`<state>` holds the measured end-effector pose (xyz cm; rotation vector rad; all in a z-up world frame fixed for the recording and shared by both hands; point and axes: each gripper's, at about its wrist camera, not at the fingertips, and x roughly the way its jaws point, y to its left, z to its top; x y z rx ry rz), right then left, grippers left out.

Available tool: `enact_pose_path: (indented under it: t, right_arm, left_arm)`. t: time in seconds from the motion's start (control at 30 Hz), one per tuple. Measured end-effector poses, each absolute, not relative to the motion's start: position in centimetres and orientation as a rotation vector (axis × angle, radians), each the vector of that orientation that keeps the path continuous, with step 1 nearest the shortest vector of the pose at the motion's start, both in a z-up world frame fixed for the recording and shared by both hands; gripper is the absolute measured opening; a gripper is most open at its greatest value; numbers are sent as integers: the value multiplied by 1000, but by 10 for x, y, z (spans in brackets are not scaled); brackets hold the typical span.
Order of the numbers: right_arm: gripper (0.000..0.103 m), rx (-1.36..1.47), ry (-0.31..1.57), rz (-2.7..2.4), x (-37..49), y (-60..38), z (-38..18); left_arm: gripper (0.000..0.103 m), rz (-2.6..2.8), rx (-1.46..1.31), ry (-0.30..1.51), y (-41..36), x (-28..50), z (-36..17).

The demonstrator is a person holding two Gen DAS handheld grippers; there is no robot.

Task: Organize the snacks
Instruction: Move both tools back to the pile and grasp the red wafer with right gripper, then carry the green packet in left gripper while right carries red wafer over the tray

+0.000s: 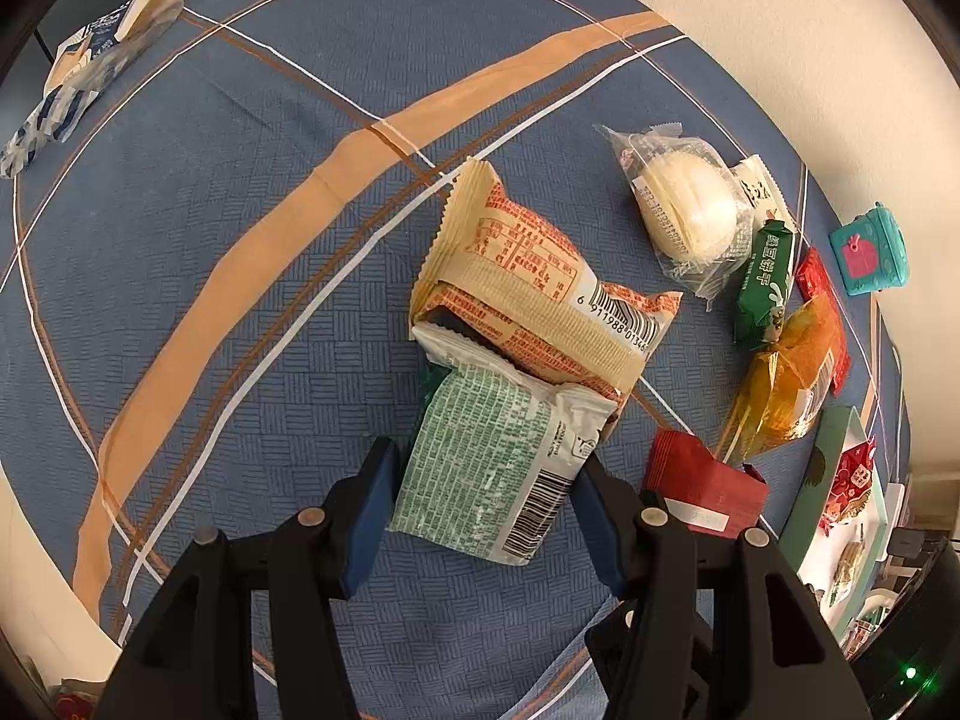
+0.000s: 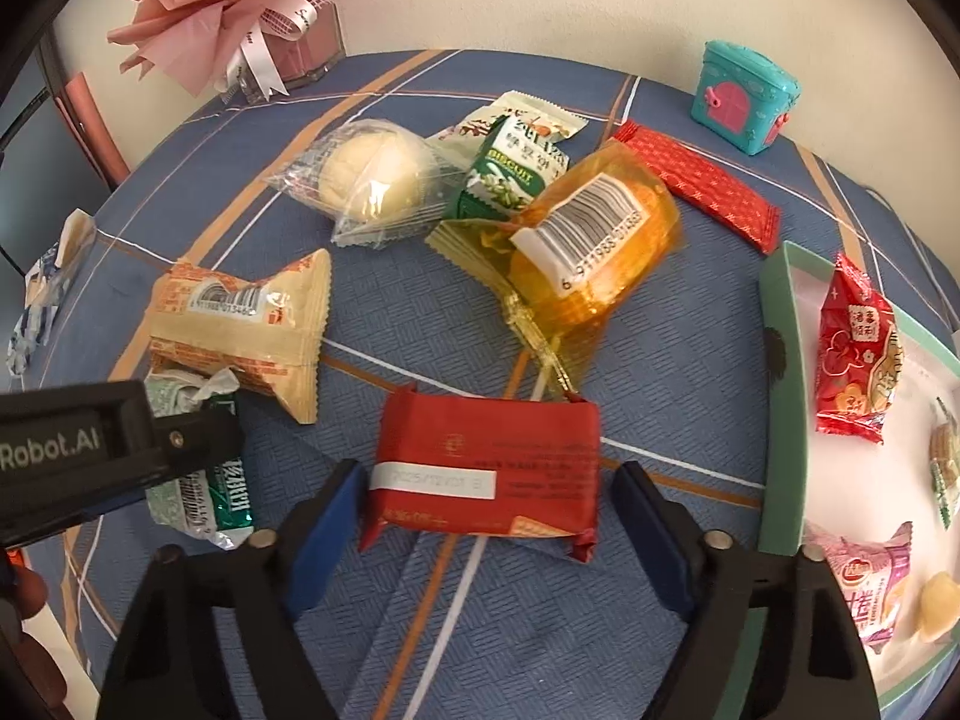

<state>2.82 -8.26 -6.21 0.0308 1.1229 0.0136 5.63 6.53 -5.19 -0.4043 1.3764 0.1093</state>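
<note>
- One green-and-white packet [image 1: 486,468] between the left gripper's fingers [image 1: 369,516].
- One dark red packet [image 2: 489,468] between the right gripper's fingers [image 2: 327,534].
- One cream-and-orange packet [image 2: 240,324], beyond and left of the right fingers.
- One clear-wrapped white bun [image 2: 372,180], far ahead.
- One amber packet [image 2: 594,246], ahead.
- One green biscuit packet [image 2: 510,180].
- One long red bar [image 2: 699,186].
- One tray [image 2: 780,396], right of the right fingers, holding at least four snacks.
- One teal toy chest [image 2: 744,96].

A pink paper-wrapped flower bouquet [image 2: 240,6] and a teal plastic toy chest with a pink door [image 2: 744,96] stand on the blue plaid-clothed tabletop [image 2: 384,312].
</note>
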Motion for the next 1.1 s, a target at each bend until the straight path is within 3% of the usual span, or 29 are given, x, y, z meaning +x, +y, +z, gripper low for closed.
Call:
enact_pose_path:
  t: [0.13,0.3,1.1]
  right_arm:
    - [70,40,1124,8,26,-85,-61]
    - [67,62,1130,-1,20,-91,-58]
    - [65,235,1015,-147,-9,-157,17]
  left_arm:
    - [58,110,-396,1377,70,56,-51]
    - [57,104,-394,1374,67,56,-49]
    - [56,-13,-259,1095,29,35,39]
